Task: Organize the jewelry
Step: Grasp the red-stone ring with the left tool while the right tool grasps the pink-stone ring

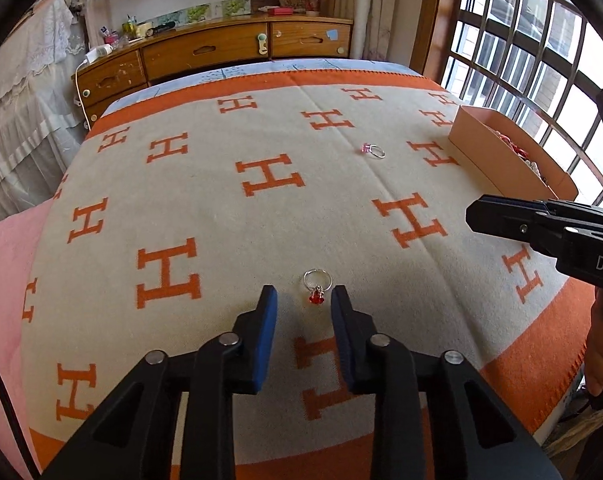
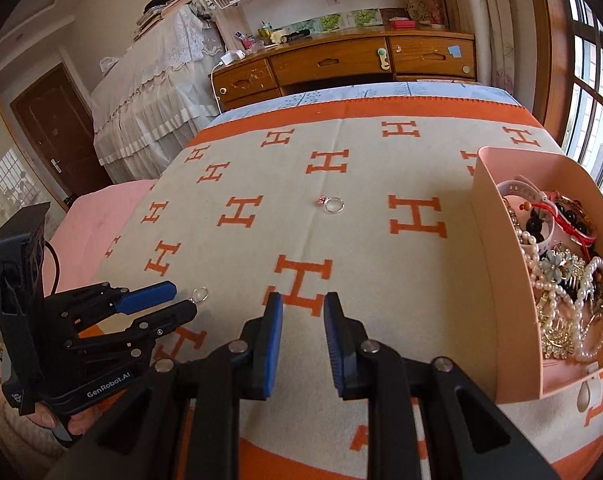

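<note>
A silver ring with a red stone (image 1: 316, 298) lies on the cream and orange blanket (image 1: 205, 216), right at the tips of my left gripper (image 1: 303, 294). Its blue pads flank the stone with a gap on each side and do not touch it. The right wrist view shows the same ring (image 2: 199, 295) just past the left gripper (image 2: 183, 299). A second ring with a pink stone (image 1: 371, 151) (image 2: 333, 204) lies farther up the blanket. My right gripper (image 2: 303, 299) hovers over the blanket, jaws slightly apart with nothing between them; its black tip (image 1: 475, 216) enters from the right.
A pink open box (image 2: 497, 264) at the right edge of the bed holds pearl strands, bracelets and brooches (image 2: 557, 280); its wall (image 1: 497, 160) shows in the left view. A wooden dresser (image 2: 329, 64) stands beyond the bed, a pink cloth (image 2: 101, 208) on the left, and barred windows on the right.
</note>
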